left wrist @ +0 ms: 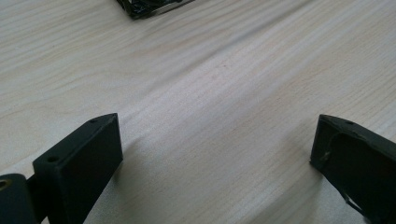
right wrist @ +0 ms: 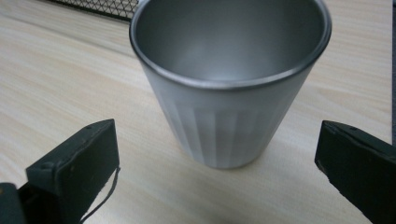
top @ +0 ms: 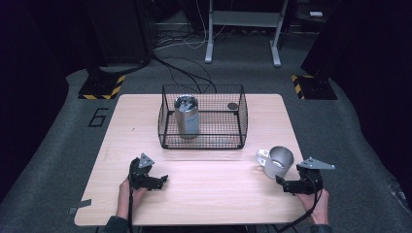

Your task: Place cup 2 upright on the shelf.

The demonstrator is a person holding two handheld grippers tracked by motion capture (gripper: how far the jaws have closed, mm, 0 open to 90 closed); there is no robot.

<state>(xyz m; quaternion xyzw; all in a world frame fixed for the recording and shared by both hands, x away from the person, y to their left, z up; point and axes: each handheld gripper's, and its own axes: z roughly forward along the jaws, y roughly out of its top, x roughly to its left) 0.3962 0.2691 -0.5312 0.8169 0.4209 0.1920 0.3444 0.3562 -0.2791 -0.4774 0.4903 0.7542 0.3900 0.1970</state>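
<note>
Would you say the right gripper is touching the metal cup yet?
Apart. In the right gripper view the right gripper has both jaws spread wide, with bare table showing between each jaw and the metal cup.

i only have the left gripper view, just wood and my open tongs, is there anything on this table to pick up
Observer: Yes. A metal cup with a handle stands upright near the table's right edge, just ahead of the right tongs.
Operator: are those tongs on it yet
Observer: No. In the right gripper view the cup stands between the open jaws but ahead of them, touching neither.
Operator: anything else out there
Observer: A black wire basket sits at the far middle of the table with a steel canister upright in its left end.
Operator: where am i relative to that
Observer: Your left tongs are at the near left, short of the basket.
</note>
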